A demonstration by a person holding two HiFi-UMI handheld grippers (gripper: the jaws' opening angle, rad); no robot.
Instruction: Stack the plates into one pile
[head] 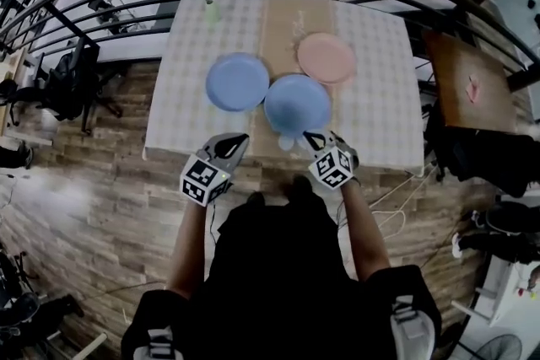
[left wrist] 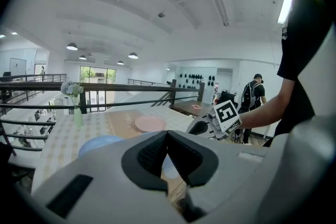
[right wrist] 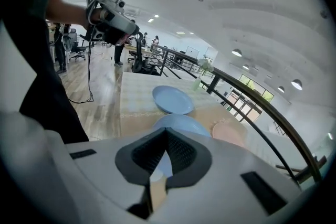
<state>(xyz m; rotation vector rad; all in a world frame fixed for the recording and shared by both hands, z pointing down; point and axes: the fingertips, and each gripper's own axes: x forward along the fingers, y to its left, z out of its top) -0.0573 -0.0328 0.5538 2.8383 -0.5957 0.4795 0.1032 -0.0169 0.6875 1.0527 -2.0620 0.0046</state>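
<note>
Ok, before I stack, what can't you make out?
Head view: whether the left blue plate and middle blue plate touch or overlap; too small to tell.
Right gripper view: the middle blue plate's near rim, hidden behind the right gripper, tongs shut.
Left gripper view: most of both blue plates, hidden behind the left gripper.
Head view: the small pink item on the side table; too small to identify.

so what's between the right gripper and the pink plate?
Only the near blue plate sits between right gripper and pink plate, per the head view.
</note>
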